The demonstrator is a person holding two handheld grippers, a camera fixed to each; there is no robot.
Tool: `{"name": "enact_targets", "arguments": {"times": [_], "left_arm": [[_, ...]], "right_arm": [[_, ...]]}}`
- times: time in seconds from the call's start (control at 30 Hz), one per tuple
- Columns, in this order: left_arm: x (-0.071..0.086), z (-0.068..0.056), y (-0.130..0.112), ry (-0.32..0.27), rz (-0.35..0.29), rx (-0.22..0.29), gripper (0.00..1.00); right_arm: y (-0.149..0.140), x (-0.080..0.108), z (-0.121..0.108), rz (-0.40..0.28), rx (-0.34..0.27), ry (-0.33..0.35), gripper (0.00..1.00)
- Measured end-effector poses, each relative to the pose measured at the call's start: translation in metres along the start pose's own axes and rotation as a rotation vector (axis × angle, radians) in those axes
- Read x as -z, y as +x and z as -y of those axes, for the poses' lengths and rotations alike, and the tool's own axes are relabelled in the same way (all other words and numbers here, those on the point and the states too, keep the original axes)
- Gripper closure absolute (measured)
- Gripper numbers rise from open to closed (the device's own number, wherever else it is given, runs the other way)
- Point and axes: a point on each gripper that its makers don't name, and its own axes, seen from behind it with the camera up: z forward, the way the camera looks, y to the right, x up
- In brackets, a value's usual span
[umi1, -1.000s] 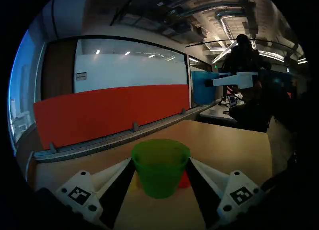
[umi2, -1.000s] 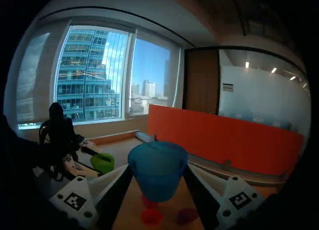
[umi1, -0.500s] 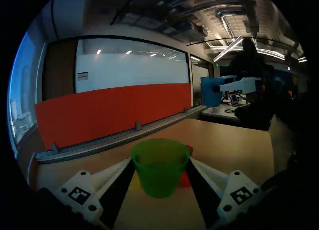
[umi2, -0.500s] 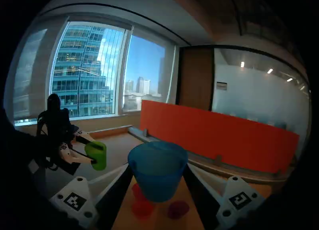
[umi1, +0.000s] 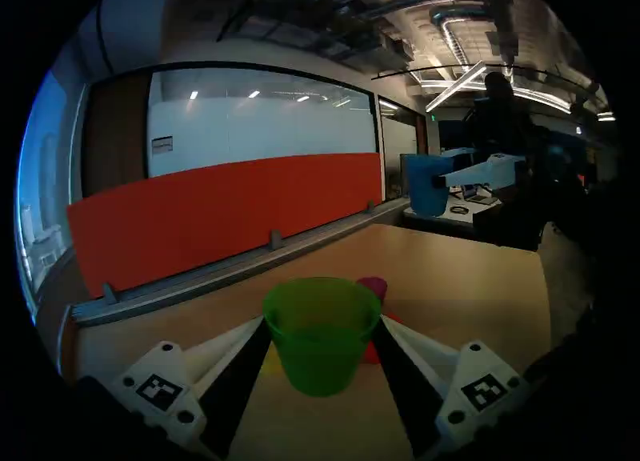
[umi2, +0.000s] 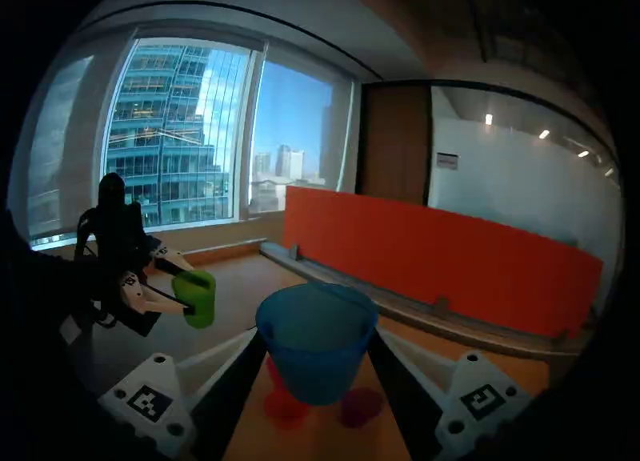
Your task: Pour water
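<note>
Pinching a green cup (umi1: 322,357), the left hand-held gripper (umi1: 322,326); a blue cup (umi2: 316,365), the right hand-held gripper (umi2: 316,333).

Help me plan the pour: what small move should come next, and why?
Probably bring the blue cup closer to the green cup: both are gripped upright, well apart above the table, so neither rim is yet over the other.

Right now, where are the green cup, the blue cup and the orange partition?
green cup (umi1: 322,353): left gripper view, front of its wall below the rim.
blue cup (umi2: 316,365): right gripper view, front of its wall below the rim.
orange partition (umi1: 224,213): left gripper view, middle of the panel.
</note>
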Motion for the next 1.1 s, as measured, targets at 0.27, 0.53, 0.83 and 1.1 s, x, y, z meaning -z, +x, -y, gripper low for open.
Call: {"name": "enact_targets", "arguments": {"times": [0.27,0.53,0.83,1.1], "left_arm": [[-0.001,0.0,-0.012,-0.008,0.042,-0.016,0.15],[-0.005,0.0,-0.025,-0.009,0.086,-0.021,0.15],[-0.008,0.001,-0.037,-0.01,0.125,-0.022,0.15],[-0.01,0.003,-0.05,-0.01,0.164,-0.025,0.15]], "right_arm": [[-0.019,0.001,0.002,0.032,-0.006,0.014,0.11],[-0.037,0.003,0.004,0.066,-0.01,0.03,0.11],[-0.065,0.004,0.005,0.123,-0.012,0.044,0.11],[-0.089,0.003,0.005,0.174,-0.002,0.055,0.11]]}}
